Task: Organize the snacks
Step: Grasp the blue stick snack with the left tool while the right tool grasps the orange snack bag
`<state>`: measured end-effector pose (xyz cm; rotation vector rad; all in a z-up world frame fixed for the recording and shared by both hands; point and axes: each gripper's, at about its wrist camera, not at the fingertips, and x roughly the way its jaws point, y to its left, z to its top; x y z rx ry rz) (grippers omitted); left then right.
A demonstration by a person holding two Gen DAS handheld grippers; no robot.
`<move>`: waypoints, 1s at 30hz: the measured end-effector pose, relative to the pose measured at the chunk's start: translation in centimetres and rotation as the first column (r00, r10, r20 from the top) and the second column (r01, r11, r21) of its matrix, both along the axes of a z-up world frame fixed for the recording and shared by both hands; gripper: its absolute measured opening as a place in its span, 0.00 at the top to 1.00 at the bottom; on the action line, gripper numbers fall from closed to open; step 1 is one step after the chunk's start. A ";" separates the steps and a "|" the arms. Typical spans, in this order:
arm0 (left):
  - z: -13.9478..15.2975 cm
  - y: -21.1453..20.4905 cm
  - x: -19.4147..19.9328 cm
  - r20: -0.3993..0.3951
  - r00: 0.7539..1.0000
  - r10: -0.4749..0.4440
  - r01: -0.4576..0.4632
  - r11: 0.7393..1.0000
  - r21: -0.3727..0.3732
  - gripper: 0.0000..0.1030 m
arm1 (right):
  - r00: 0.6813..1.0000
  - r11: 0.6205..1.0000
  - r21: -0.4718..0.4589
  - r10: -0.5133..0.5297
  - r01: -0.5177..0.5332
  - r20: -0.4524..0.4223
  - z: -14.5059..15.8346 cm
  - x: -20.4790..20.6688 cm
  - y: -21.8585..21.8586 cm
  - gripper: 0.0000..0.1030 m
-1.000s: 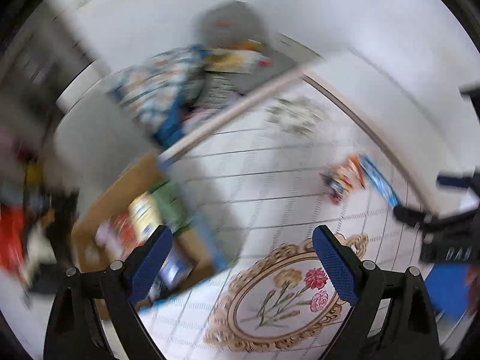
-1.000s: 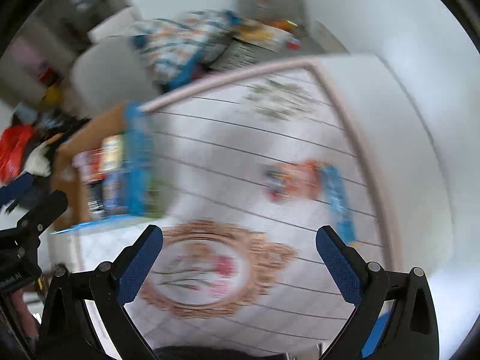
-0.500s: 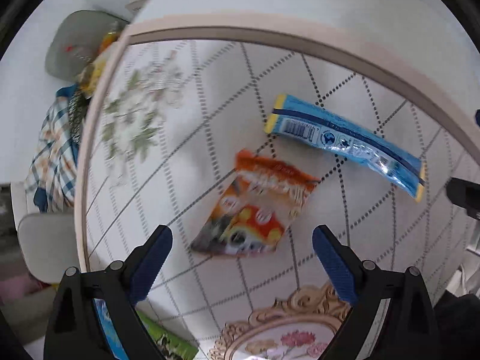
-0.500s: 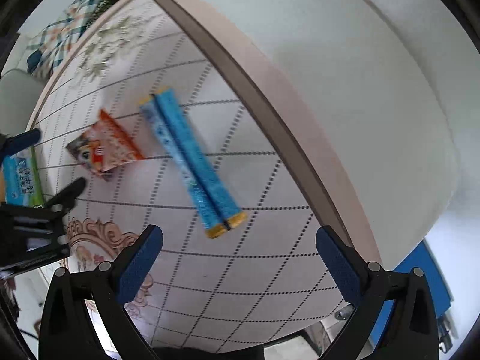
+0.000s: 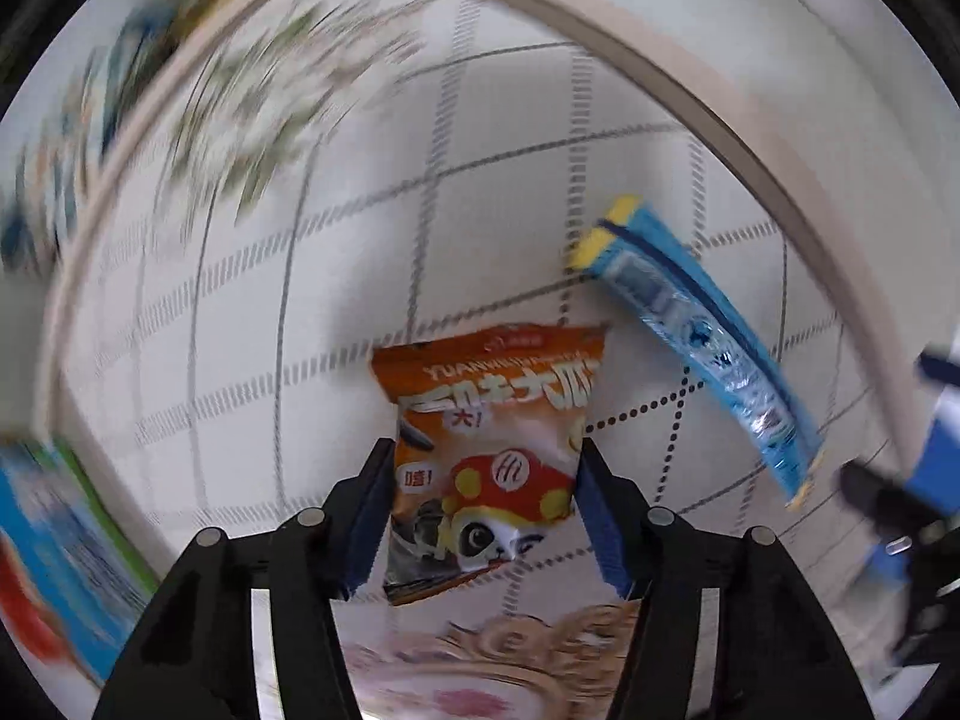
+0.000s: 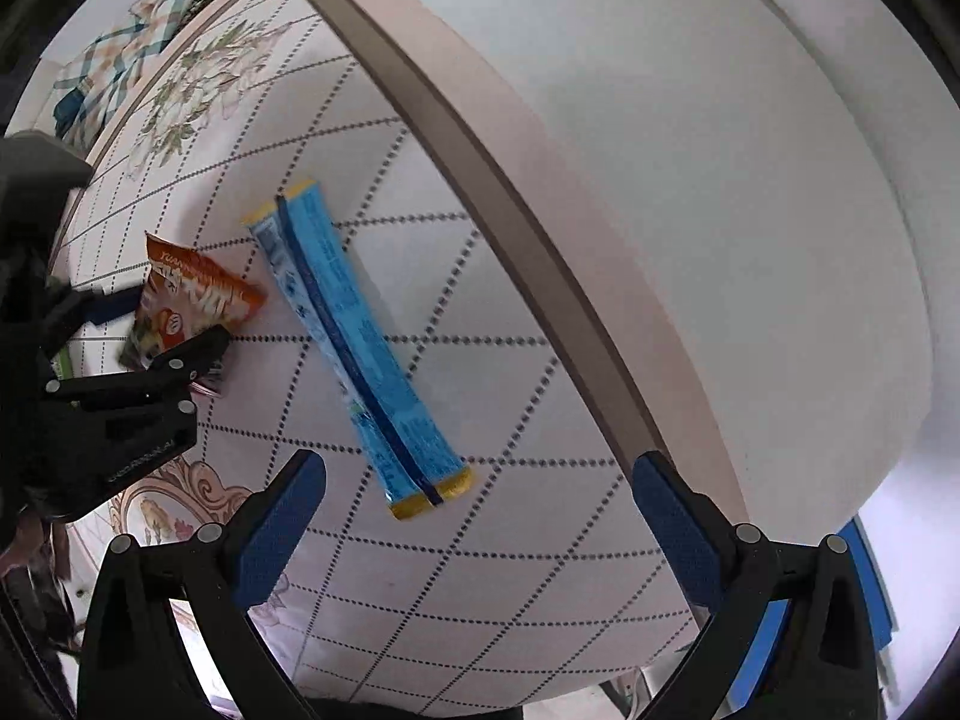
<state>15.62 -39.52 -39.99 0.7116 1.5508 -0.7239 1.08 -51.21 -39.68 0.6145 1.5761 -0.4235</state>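
Note:
An orange snack bag (image 5: 492,456) with a cartoon panda lies on the patterned tablecloth (image 5: 300,312); my left gripper (image 5: 486,468) has closed onto its two sides, blue pads touching it. The same orange bag (image 6: 192,300) shows at the left of the right wrist view, inside the left gripper (image 6: 174,330). A long blue snack pack (image 6: 354,354) with yellow ends lies diagonally just ahead of my right gripper (image 6: 474,492), which stands open above the cloth with nothing between its fingers. The blue pack (image 5: 702,336) lies right of the bag.
The table's beige edge (image 6: 480,180) runs diagonally to the right of the blue pack, with pale floor beyond. A checked cloth (image 6: 114,72) lies past the far end. A blue and green box (image 5: 72,540) sits at the left. An ornate flower print (image 6: 162,510) marks the cloth.
My left gripper has moved down onto the orange bag and narrowed from wide open until its pads meet the bag's sides. My right gripper has drawn closer to the blue pack, still open.

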 end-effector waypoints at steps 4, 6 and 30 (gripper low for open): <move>-1.3 3.5 2.0 -0.194 0.951 0.240 -0.252 0.967 -0.038 0.47 | 0.998 0.998 0.009 0.060 -0.060 0.006 -1.3 2.5 1.5 0.00; -1.7 4.9 2.7 -0.254 0.913 0.319 -0.339 0.940 -0.040 0.47 | 0.996 0.996 0.024 0.085 -0.085 -0.001 -2.5 3.7 2.4 0.05; 4.8 14.9 2.1 -0.089 0.880 0.466 -0.474 0.873 -0.116 0.07 | 0.996 0.963 0.270 -0.035 0.013 0.076 -1.3 2.3 14.8 0.38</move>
